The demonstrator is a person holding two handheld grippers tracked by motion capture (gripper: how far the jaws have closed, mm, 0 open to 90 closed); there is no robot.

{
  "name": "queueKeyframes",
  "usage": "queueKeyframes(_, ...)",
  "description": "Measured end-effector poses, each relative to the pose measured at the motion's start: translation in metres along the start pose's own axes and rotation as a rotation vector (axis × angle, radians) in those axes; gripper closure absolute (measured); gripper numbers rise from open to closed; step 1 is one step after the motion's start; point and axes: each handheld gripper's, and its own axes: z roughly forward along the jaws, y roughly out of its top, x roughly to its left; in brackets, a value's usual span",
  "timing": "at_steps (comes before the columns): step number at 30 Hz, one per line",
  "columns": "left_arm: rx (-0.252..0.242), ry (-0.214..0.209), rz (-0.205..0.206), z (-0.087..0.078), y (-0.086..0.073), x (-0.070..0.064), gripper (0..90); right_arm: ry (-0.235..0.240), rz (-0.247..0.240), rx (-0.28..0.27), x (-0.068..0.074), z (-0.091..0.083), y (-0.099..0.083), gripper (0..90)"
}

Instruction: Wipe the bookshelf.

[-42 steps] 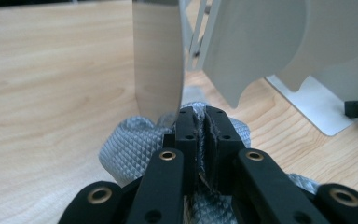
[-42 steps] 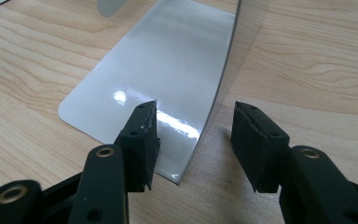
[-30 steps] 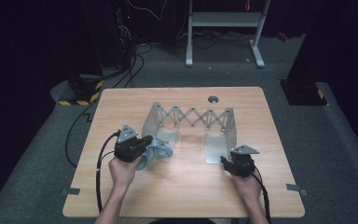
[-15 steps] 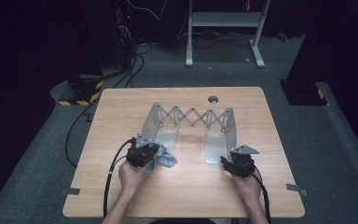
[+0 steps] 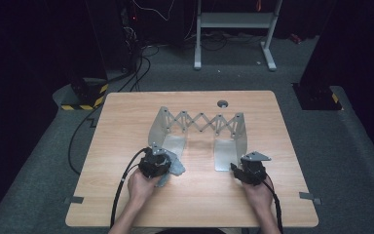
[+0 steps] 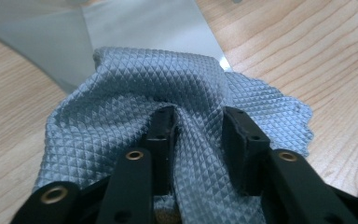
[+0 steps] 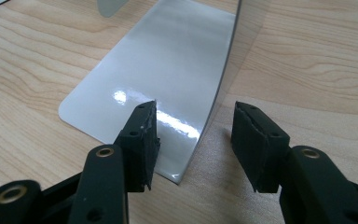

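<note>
Seen from above: one light wooden table (image 5: pixel 126 122), bearing one bent sheet-metal rack with two upright end plates, two flat feet and a scissor lattice between them (image 5: pixel 200 124). One rack, one cloth, two hand-held grippers, two forearms entering from the near edge.

Just in front of the rack's left foot: one blue-grey cloth with a diamond-weave texture (image 6: pixel 168 107), bunched into a mound, part of it lying on the foot's polished metal, the rest on wood. Left gripper (image 6: pixel 198 128) pressed down into the cloth, jaws partly apart with a ridge of fabric gathered between them; not yet pinched tight, though whether the pads grip the fabric cannot be told for certain.

At the rack's right end: right gripper (image 7: pixel 193 140) with jaws wide apart, straddling the near edge of the right upright plate, one jaw over the glossy foot, the other over bare wood outside the rack. Nothing clamped.

Judged step: gathering the cloth beside the rack while readying a steadying hold on the rack's right plate. Next move likely calls for closing on the fabric fold and on the plate edge before any wiping stroke.
</note>
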Motion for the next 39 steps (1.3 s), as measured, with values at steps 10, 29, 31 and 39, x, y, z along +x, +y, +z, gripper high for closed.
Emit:
queueKeyframes(10,-0.015,-0.050,0.049,0.007,-0.002,-0.023,77.9,0.001,-0.002,0.001,0.000,0.000,0.000,51.3)
queueKeyframes(29,-0.066,0.065,0.070,0.009,0.007,-0.029,47.4,0.002,-0.002,0.001,0.000,0.000,0.000,51.1)
queueKeyframes(31,-0.059,0.065,0.043,0.007,0.008,-0.025,47.0,0.002,-0.003,0.001,0.000,0.000,0.000,51.1)
queueKeyframes(39,-0.002,0.040,0.010,0.021,0.010,-0.017,66.0,0.002,-0.003,0.001,0.000,0.000,0.000,51.1)
